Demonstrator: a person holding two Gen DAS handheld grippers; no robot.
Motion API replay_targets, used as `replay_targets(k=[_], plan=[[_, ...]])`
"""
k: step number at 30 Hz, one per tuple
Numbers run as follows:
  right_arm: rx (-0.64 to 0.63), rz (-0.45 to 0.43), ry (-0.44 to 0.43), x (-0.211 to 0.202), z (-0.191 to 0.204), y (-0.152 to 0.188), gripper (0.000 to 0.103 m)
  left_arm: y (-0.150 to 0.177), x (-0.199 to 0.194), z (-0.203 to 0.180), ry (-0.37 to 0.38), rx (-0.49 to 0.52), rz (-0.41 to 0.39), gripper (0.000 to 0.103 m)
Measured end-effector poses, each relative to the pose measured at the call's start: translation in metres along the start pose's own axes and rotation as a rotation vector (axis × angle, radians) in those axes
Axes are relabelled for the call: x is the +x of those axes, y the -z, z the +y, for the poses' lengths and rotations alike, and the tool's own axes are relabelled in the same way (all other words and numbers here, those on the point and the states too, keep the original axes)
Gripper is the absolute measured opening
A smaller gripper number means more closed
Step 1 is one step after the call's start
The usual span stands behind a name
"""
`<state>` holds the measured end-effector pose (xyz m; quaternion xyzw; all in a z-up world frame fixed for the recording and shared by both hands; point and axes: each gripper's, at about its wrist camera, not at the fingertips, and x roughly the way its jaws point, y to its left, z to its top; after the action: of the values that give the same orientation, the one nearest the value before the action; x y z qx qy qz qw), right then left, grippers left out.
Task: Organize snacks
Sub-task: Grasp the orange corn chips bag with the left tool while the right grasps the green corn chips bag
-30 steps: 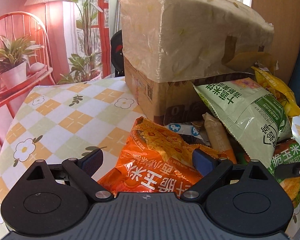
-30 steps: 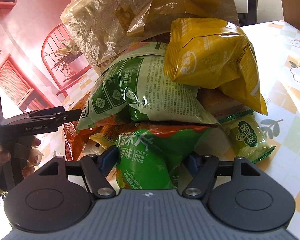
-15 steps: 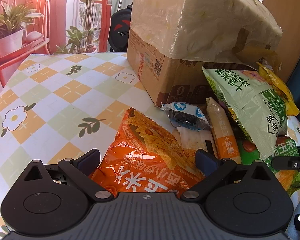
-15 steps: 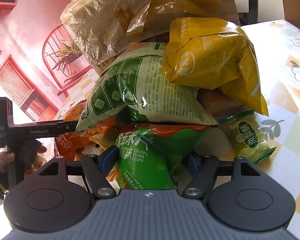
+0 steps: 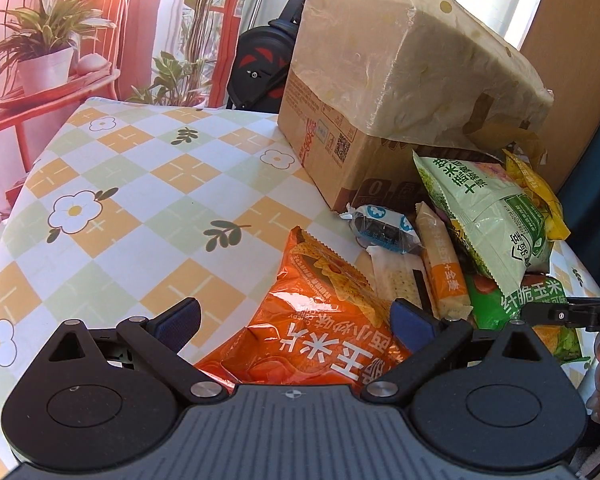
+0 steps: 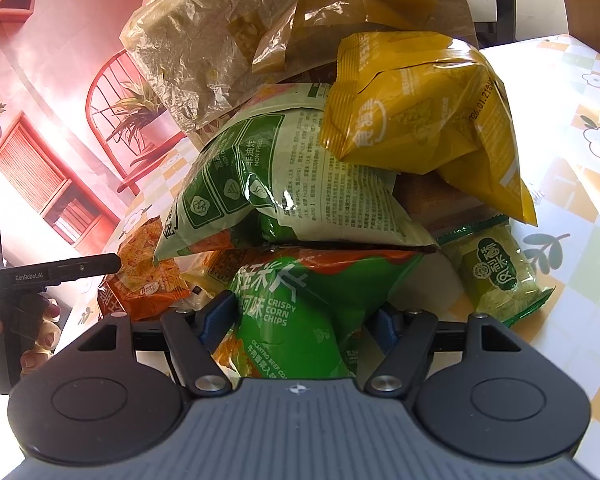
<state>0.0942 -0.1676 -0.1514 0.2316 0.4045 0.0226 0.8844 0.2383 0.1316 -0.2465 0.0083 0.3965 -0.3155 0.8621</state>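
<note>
Straddling the orange chip bag (image 5: 320, 320), the left gripper (image 5: 296, 316) stands wide, its jaws having just opened a little further; the near pad is clear of the bag and the far pad sits at the bag's edge without visible pressure. Against the frame a second earlier, this bag lies flatter and further out from the pile, on the checked tablecloth (image 5: 140, 200), with more bare cloth around it. Judgement: one snack is now separated and ready for placement elsewhere.

The right gripper (image 6: 300, 316) is partly closed on the green corn chip bag (image 6: 296, 304), unchanged in place. Above it rest the pale green bag (image 6: 300, 184) and the yellow bag (image 6: 420, 120); lifting the gripped bag may topple both. Behind stands the cardboard box (image 5: 380, 100).
</note>
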Motion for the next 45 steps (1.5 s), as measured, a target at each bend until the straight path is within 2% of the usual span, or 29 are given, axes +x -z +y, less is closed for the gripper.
replay_targets(k=[5,9,16,24,28,34,36,37,38,40,45], plan=[[0.003,0.001,-0.001,0.001,0.000,0.000,0.071,0.012,0.004,0.001,0.040,0.030,0.018,0.102],[0.000,0.005,0.001,0.001,0.000,-0.001,0.071,0.013,0.007,0.003,0.055,-0.004,0.017,0.102],[-0.003,0.006,0.001,0.002,-0.001,-0.002,0.071,0.014,-0.012,0.009,0.113,-0.010,-0.011,0.102],[0.002,0.007,-0.003,0.002,-0.001,-0.002,0.071,0.029,-0.002,0.008,0.061,0.034,0.044,0.102],[0.002,0.008,-0.003,0.002,-0.001,-0.002,0.071,0.029,0.010,0.007,0.067,0.036,0.064,0.103],[0.002,0.007,-0.003,0.002,-0.001,-0.002,0.072,0.025,0.021,0.009,0.041,-0.055,0.044,0.103],[0.001,0.008,-0.004,0.002,-0.002,-0.002,0.071,0.025,0.021,0.005,0.030,-0.062,0.037,0.097],[0.000,0.009,-0.004,0.001,-0.002,-0.002,0.071,0.025,0.019,0.001,0.035,-0.060,0.030,0.086],[-0.003,0.011,-0.004,0.001,-0.001,-0.002,0.071,0.025,0.015,-0.003,0.034,-0.055,0.019,0.071],[-0.015,0.013,-0.001,0.000,0.000,-0.002,0.070,0.027,0.008,-0.014,0.014,-0.035,0.005,0.064],[-0.040,0.028,-0.007,-0.003,0.004,-0.001,0.068,0.038,-0.015,-0.040,-0.050,-0.029,-0.040,0.058]])
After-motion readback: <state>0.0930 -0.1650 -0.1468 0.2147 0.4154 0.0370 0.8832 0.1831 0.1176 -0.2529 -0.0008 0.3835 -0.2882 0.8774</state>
